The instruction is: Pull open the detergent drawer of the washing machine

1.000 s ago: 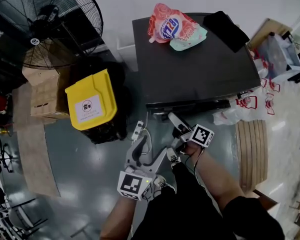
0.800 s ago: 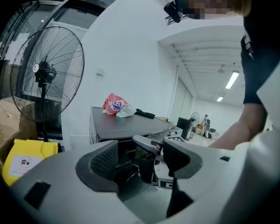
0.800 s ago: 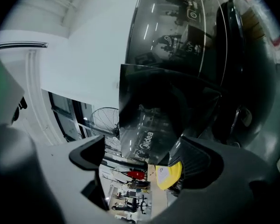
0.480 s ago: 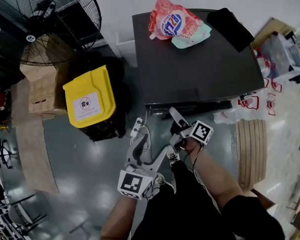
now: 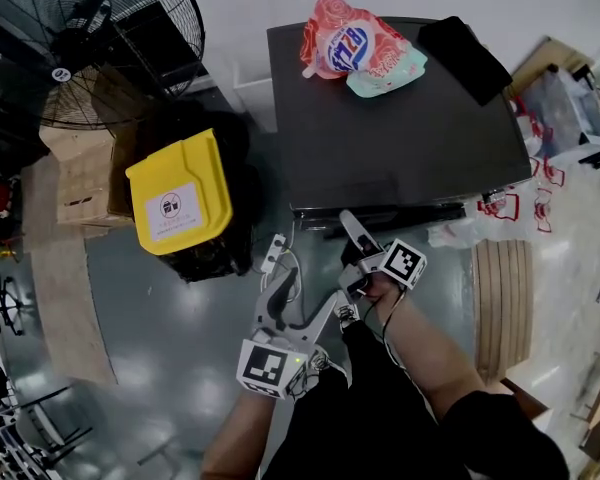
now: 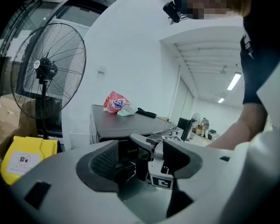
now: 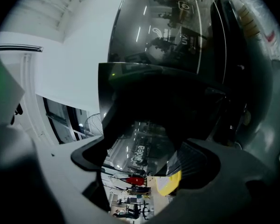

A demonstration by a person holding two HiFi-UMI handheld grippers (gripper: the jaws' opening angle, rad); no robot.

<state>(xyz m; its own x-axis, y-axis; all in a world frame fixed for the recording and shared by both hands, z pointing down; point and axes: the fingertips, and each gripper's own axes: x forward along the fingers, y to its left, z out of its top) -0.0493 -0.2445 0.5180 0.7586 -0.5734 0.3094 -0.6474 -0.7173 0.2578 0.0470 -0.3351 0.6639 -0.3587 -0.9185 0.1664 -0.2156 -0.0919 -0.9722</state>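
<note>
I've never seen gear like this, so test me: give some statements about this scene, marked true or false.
1. A detergent pouch lies on the washing machine. True.
2. The yellow-lidded bin stands right of the machine. False: left, in the head view.
3. The left gripper has its fingers apart, empty. True.
4. The right gripper is clamped shut. False: its fingers stand apart, having just closed slightly, the machine's glossy front showing between them.

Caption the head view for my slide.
Right gripper, open jaws just narrowing with nothing gripped, at the front of the washing machine; left gripper open behind; detergent pouch atop.
</note>
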